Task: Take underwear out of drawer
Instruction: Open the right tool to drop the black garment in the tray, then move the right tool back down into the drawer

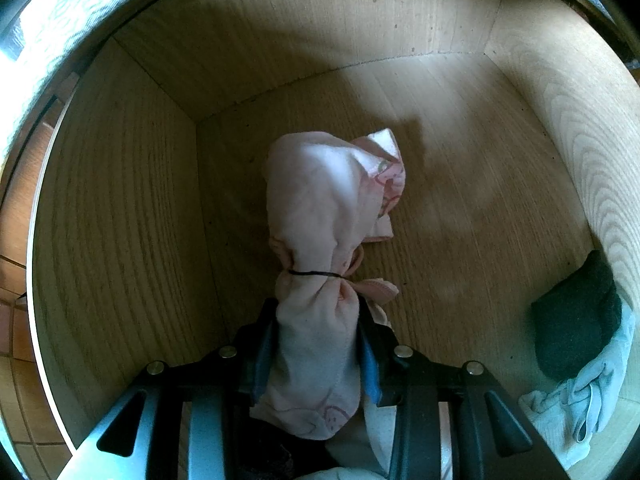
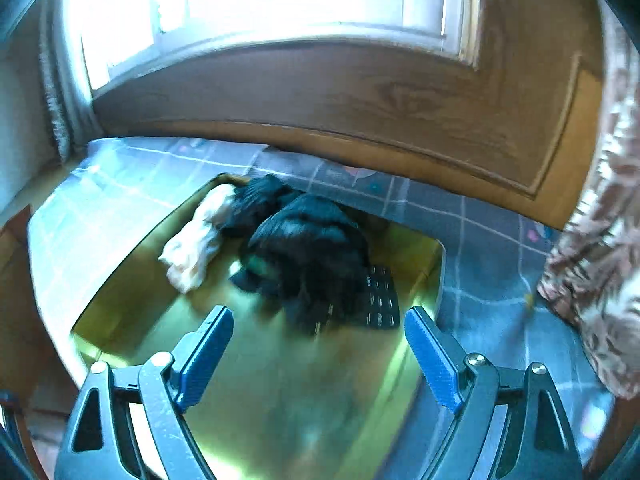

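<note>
The underwear [image 1: 320, 240], a pale pink bundle tied round its middle with a thin black band [image 1: 314, 274], sits clamped in the jaws of the left gripper [image 1: 316, 344]. The blue pads [image 1: 370, 364] press on its lower part from both sides, and the rest of the bundle reaches ahead of the jaws over the floor of the wooden drawer [image 1: 460, 200]. A printed pink edge folds out at its far tip. Whether that far end rests on the drawer floor or hangs just above it cannot be told. To the right of these jaws, against the drawer's side wall, lie a dark green cloth [image 1: 576, 316] and, nearer the camera, a crumpled light blue garment [image 1: 576, 408]; the two touch. Outside the drawer's left wall, tiled floor [image 1: 16, 312] shows.

The right gripper [image 2: 320, 344] has its jaws wide apart with nothing between them; no earlier view shows how they came so. This view is blurred. Ahead of these jaws is a shallow yellow-green tray [image 2: 280, 380] holding a heap of dark clothing [image 2: 304, 248], with a cream-coloured garment [image 2: 196, 248] touching the heap on its left. The tray rests on a blue checked bedcover [image 2: 480, 264]. Beyond stands a wooden headboard [image 2: 360, 96] under a bright window [image 2: 260, 0], and a patterned brown fabric [image 2: 600, 240] hangs at the far right.
</note>
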`<state>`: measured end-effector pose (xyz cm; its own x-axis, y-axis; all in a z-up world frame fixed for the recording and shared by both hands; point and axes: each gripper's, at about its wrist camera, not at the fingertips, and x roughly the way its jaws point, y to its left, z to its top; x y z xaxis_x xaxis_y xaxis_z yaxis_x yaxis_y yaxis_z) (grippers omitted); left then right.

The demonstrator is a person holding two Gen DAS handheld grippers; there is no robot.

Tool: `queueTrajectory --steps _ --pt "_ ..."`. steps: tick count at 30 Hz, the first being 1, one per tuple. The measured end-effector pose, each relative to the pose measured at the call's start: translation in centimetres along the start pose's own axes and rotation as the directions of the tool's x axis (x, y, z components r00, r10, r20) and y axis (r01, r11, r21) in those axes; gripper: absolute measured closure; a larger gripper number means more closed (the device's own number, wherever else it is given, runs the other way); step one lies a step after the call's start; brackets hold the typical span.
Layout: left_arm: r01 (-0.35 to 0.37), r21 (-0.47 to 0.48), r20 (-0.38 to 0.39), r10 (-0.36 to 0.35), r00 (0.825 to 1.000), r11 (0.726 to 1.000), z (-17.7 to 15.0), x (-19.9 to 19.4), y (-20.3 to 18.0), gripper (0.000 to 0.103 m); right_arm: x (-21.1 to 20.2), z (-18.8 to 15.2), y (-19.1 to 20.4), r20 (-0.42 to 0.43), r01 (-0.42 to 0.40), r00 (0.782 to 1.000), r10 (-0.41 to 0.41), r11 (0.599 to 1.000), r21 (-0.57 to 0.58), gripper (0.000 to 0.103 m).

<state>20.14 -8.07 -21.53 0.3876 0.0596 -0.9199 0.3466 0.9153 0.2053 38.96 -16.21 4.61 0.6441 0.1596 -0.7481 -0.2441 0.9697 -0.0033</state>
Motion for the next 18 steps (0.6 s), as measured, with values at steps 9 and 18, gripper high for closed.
queueTrajectory --steps 9,18 --pt "-0.001 -0.002 0.000 0.001 1.000 1.000 0.0 -0.1 0.1 0.066 -9.2 -11.3 2.8 0.021 -0.088 0.996 0.088 0.996 -0.029 0.012" --pt "-0.001 -0.003 0.000 0.001 1.000 1.000 0.0 -0.1 0.1 0.066 -6.2 -23.4 5.7 -0.244 -0.095 0.965 0.094 0.995 0.004 0.010"
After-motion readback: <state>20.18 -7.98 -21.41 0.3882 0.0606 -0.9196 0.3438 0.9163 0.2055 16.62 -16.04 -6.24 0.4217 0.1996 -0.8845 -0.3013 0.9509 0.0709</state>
